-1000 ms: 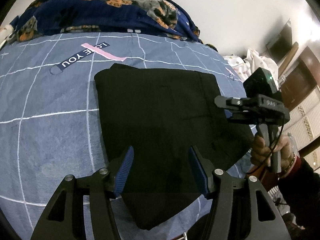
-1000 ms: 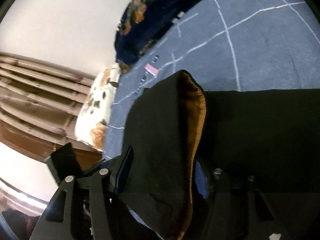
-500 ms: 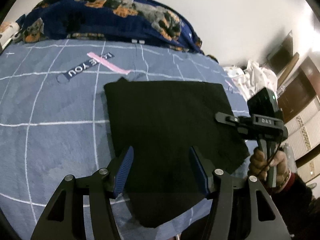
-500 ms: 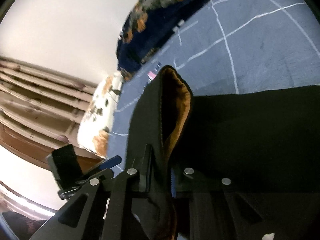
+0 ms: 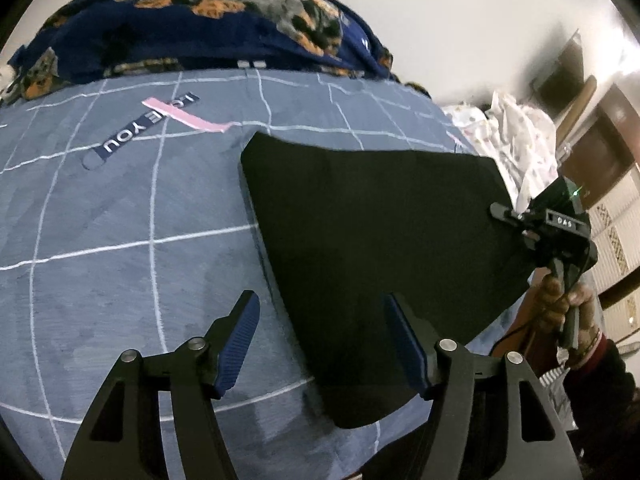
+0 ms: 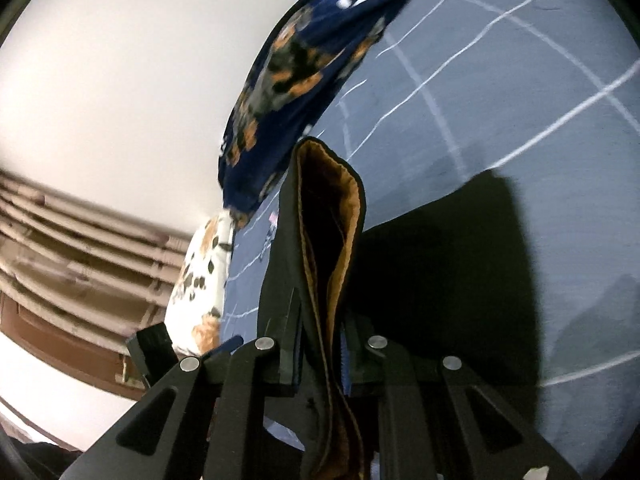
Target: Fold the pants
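1. Since a second ago the right gripper [image 6: 320, 344] has closed, its jaws now clamped on a raised edge of the pants [image 5: 372, 240], orange lining showing.
2. Spread on the blue bed [image 5: 120, 260], the black pants lie folded flat; seams and pockets are lost in the dark cloth.
3. Behind lies a patterned blanket [image 5: 208, 28], blurred.
4. Over the pants' near corner hangs the left gripper [image 5: 324, 344], jaws apart, empty, its handle cut off.
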A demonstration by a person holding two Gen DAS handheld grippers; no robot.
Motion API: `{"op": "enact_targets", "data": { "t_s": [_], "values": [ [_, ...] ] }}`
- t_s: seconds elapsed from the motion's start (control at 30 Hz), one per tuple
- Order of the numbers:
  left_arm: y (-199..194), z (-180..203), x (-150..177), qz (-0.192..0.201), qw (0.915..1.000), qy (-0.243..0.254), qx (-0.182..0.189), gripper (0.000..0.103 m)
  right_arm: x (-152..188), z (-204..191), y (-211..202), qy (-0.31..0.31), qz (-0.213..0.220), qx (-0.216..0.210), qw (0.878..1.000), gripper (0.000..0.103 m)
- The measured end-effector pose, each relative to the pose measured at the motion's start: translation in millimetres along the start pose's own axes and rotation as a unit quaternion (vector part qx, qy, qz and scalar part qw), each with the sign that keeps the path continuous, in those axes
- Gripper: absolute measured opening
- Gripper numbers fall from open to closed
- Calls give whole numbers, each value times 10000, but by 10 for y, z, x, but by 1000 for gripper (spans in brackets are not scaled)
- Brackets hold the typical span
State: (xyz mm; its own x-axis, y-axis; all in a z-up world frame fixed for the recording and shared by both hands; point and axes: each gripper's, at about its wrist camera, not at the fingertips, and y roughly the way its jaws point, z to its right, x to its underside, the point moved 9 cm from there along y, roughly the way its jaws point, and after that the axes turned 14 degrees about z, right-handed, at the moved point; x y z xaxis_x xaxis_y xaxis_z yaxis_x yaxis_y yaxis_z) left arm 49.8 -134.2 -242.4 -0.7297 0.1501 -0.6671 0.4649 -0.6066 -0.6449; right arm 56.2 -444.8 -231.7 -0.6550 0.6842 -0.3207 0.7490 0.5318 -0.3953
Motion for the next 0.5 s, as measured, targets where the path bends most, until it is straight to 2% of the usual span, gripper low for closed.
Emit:
{"op": "enact_targets", "data": {
  "t_s": [0.5],
  "values": [
    [173,144,101,-273,9994,223,17,66,-20,296,-131,288,103,106,9995,14]
  ]
}}
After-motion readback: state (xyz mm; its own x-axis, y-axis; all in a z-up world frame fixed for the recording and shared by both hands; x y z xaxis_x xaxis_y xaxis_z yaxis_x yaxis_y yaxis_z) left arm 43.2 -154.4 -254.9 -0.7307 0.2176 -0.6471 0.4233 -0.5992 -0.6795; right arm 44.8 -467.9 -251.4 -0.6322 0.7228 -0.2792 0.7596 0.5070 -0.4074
